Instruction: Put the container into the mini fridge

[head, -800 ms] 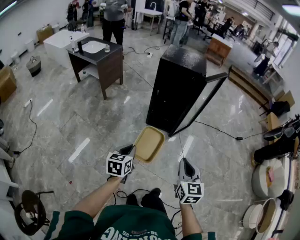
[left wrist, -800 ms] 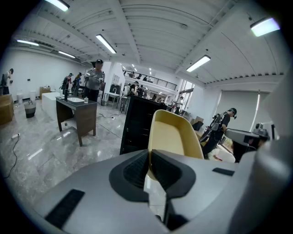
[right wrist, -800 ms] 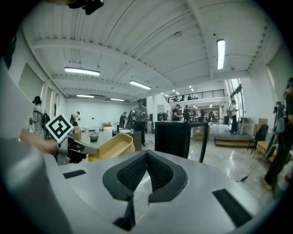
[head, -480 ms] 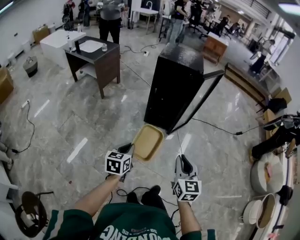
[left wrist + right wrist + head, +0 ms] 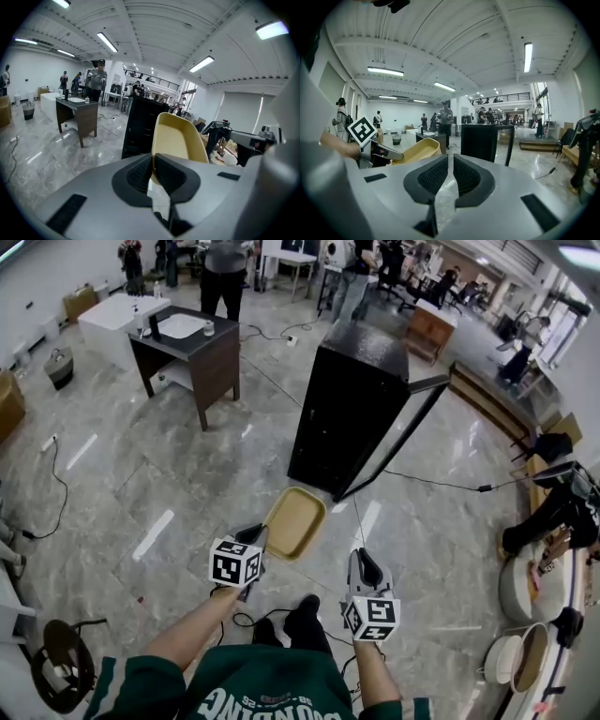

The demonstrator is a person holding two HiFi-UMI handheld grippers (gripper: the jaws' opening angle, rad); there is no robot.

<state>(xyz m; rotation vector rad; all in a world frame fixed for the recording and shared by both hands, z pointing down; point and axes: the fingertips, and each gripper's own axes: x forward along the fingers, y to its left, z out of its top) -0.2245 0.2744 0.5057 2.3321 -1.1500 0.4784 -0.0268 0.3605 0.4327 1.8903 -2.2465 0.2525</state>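
Observation:
A tan, shallow container (image 5: 295,521) hangs over the floor in front of me, with my left gripper (image 5: 258,536) shut on its near rim. In the left gripper view the container (image 5: 177,137) rises beyond the closed jaws of the left gripper (image 5: 153,161). The black mini fridge (image 5: 352,409) stands ahead on the floor, and its door (image 5: 403,439) is swung open to the right. My right gripper (image 5: 360,559) is shut and holds nothing, to the right of the container. From the right gripper (image 5: 451,166) I see the container (image 5: 415,150) at left and the fridge (image 5: 482,139) ahead.
A dark wooden desk (image 5: 192,348) stands to the left of the fridge, with a white counter (image 5: 117,317) behind it. Several people stand at the back. A black cable (image 5: 441,486) runs across the floor right of the fridge. Round tubs (image 5: 525,662) crowd the right edge.
Both grippers and the container have edged slightly left and forward. The fridge looks a little nearer. Neither grip has changed.

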